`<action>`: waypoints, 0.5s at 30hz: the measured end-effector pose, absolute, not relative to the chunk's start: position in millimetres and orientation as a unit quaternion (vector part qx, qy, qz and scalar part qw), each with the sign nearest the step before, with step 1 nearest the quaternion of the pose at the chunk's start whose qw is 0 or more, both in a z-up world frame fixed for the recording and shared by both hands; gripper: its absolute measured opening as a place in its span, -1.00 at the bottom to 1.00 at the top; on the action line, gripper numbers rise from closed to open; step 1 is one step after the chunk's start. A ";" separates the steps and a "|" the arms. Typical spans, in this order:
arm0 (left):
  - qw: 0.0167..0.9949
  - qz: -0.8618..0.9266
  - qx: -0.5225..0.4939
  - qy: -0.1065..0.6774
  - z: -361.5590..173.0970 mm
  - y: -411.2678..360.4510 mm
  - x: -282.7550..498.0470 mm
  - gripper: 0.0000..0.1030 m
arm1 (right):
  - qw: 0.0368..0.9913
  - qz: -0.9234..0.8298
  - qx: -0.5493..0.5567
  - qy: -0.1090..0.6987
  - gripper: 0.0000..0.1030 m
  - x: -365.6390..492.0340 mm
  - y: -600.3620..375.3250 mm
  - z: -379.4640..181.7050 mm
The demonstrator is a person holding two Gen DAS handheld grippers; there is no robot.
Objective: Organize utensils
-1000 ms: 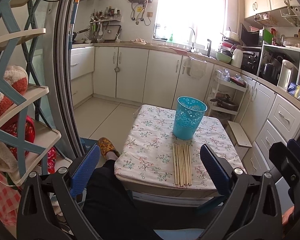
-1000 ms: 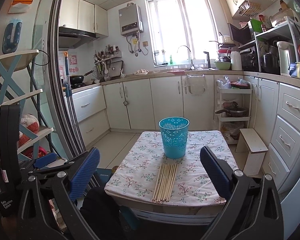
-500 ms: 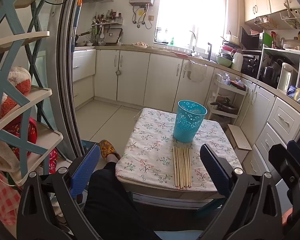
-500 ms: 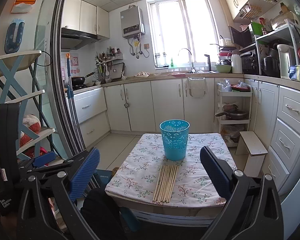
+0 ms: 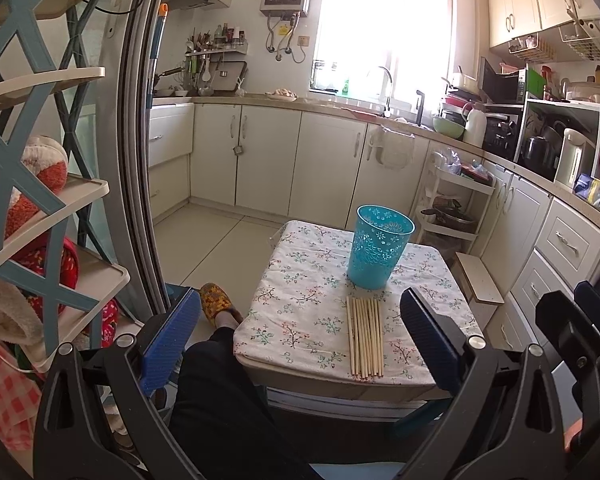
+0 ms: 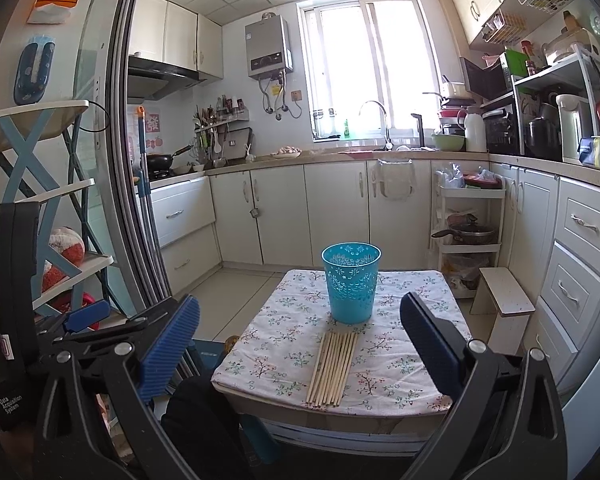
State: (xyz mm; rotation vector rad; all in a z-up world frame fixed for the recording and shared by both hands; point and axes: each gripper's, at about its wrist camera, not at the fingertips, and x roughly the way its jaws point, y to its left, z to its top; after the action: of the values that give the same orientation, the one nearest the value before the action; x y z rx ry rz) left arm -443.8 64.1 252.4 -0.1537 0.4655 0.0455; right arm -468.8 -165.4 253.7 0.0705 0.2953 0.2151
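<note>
Both the left gripper [image 5: 300, 332] and right gripper [image 6: 300, 336] are hanging spread, having tilted slightly upward, chopsticks [image 6: 333, 368] lying centre-frame before the blue basket [image 6: 351, 282].

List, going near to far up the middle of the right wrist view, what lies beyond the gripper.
chopsticks lying flat on the cloth-covered table → upright blue basket → floor → white base cabinets → tap → window.

Pale matt wooden chopsticks [image 5: 365, 336] lie on floral cloth [image 5: 300, 300] beside a perforated plastic cup [image 5: 380, 252].
</note>
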 end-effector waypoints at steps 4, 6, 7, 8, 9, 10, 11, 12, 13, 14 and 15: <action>0.970 0.023 -0.076 0.229 252.2 64.8 -444.6 0.87 | 0.983 0.107 0.035 0.147 0.87 -468.8 -165.0 253.4; 0.970 0.023 -0.076 0.230 252.2 64.4 -444.5 0.87 | 0.983 0.107 0.034 0.148 0.87 -468.7 -164.6 253.8; 0.970 0.023 -0.076 0.230 252.1 64.7 -444.5 0.87 | 0.983 0.107 0.033 0.148 0.87 -468.4 -164.6 254.2; 0.970 0.023 -0.076 0.230 252.1 64.3 -444.7 0.87 | 0.983 0.107 0.033 0.148 0.87 -468.6 -164.6 254.3; 0.970 0.023 -0.076 0.230 252.1 64.4 -444.8 0.87 | 0.983 0.107 0.034 0.148 0.87 -468.5 -164.4 254.3; 0.970 0.023 -0.076 0.230 252.1 64.5 -444.9 0.87 | 0.983 0.107 0.033 0.148 0.87 -468.5 -164.3 254.2; 0.970 0.022 -0.076 0.230 252.0 64.4 -444.8 0.87 | 0.983 0.107 0.033 0.148 0.87 -468.6 -164.1 254.3; 0.970 0.023 -0.076 0.230 252.0 64.4 -444.9 0.87 | 0.983 0.107 0.033 0.148 0.87 -468.7 -164.1 254.2; 0.970 0.023 -0.076 0.230 252.0 64.4 -444.9 0.87 | 0.983 0.107 0.033 0.148 0.87 -468.6 -163.8 254.2; 0.970 0.022 -0.076 0.230 251.9 64.3 -445.0 0.87 | 0.983 0.108 0.032 0.148 0.87 -469.0 -163.2 254.0; 0.970 0.022 -0.076 0.230 251.8 64.4 -445.0 0.87 | 0.983 0.108 0.032 0.148 0.87 -468.8 -163.0 254.3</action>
State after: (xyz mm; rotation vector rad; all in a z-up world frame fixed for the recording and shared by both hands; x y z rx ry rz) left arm -445.0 64.4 251.8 -0.1534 0.4647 0.0448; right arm -468.8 -163.0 254.3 0.0640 0.2974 0.2177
